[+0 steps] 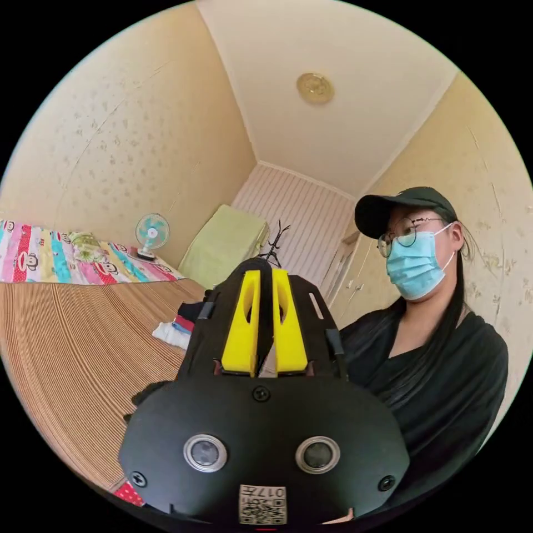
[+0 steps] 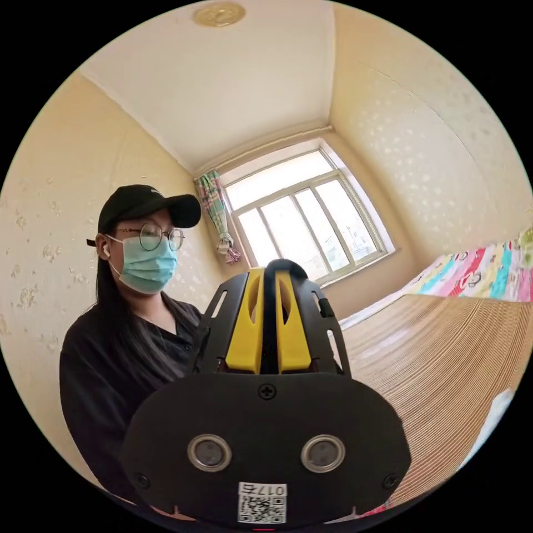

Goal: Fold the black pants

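Where the black pants are cannot be said for certain. The nearest candidate is a dark cloth [image 1: 191,310], soft and crumpled, at the far side of a small clothes pile [image 1: 173,332] that also holds white, blue and red pieces. The pile lies on a ribbed woven mat [image 1: 83,344], straw-coloured with fine parallel lines, just beside the left tongs [image 1: 261,327] as the left gripper view shows them.

The left tongs are two smooth yellow plastic wedges with oval cut-outs, drawn close together with only a thin dark slit between them. They rise from a rounded matte black housing [image 1: 261,438] set with two round lenses and screws. The right tongs [image 2: 269,322], of the same shape, also stand close together. A narrow black strip runs between them, and whether that strip is cloth or part of the tool cannot be told.

A person [image 1: 438,366] in a loose black top sits close behind both tools. Beyond the mat lies a glossy, brightly striped cartoon sheet [image 1: 50,261], and a small round teal fan [image 1: 151,233] stands at its edge. A pale green cover [image 1: 225,244] drapes over a boxy shape by the panelled wall. A round brass-toned ceiling light [image 1: 315,88] sits overhead. In the right gripper view a multi-pane window [image 2: 305,222] has a tied patterned curtain [image 2: 216,211] beside it.
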Motion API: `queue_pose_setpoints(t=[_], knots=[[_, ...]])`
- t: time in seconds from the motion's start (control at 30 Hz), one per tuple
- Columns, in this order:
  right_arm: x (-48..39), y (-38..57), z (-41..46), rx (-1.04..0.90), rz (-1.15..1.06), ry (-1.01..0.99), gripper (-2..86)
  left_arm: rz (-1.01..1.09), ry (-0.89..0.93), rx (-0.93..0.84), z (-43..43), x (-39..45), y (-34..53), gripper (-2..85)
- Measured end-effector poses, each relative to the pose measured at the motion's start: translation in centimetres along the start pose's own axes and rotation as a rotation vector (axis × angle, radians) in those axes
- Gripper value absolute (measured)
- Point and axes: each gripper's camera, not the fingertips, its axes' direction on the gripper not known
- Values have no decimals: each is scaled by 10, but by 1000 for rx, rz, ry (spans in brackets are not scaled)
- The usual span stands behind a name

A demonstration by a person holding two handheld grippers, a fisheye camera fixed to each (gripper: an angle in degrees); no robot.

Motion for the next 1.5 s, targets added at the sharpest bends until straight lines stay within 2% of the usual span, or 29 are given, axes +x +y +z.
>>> queue_pose_setpoints(t=[0.07, 0.2, 0.3, 0.37, 0.47, 0.57, 0.63, 0.67, 0.73, 0.77, 0.8, 0.87, 0.97, 1.03, 1.13, 1.2, 1.3, 1.43, 1.5], knots=[[7, -24, 0, -4, 12, 68, 17, -4, -35, 5, 6, -2, -29, 41], [77, -44, 1, -58, 132, 299, 16, -163, -180, -63, 34, -66, -65, 40], [137, -46, 1, -40, 247, 333, 16, -318, -201, -61, 49, -130, -75, 40], [155, -45, 5, -20, 257, 339, 16, -314, -217, -62, 54, -151, -84, 41], [155, -27, 25, -86, 193, 417, 16, -254, -265, -108, 58, -164, -85, 42], [162, 45, 44, -225, 229, 511, 16, -233, -340, -215, 62, -173, -34, 45], [175, 118, 50, -331, 333, 560, 18, -303, -417, -368, 71, -188, 49, 52], [182, 173, 52, -404, 425, 592, 19, -339, -440, -413, 74, -192, 75, 54], [189, 257, 53, -535, 582, 634, 23, -491, -540, -613, 86, -203, 184, 67], [188, 304, 49, -558, 697, 634, 25, -529, -568, -659, 87, -204, 211, 71], [183, 336, 39, -502, 804, 611, 27, -601, -602, -710, 84, -202, 256, 78], [176, 353, 23, -374, 876, 585, 35, -694, -568, -675, 69, -189, 301, 64], [187, 326, 9, -236, 844, 612, 88, -809, -492, -488, 32, -165, 327, 65], [212, 298, 17, -267, 805, 654, 128, -803, -539, -390, 5, -153, 315, 68], [285, 272, 60, -442, 759, 680, 155, -741, -583, -277, -27, -142, 284, 68], [354, 284, 122, -604, 821, 523, 142, -710, -595, -224, -46, -134, 270, 69], [382, 273, 200, -710, 719, 624, 131, -690, -621, -132, -78, -112, 263, 68], [420, 267, 307, -702, 715, 564, 126, -744, -685, 0, -126, -71, 288, 65], [442, 267, 402, -734, 680, 502, 124, -788, -719, 57, -145, -55, 305, 65]])
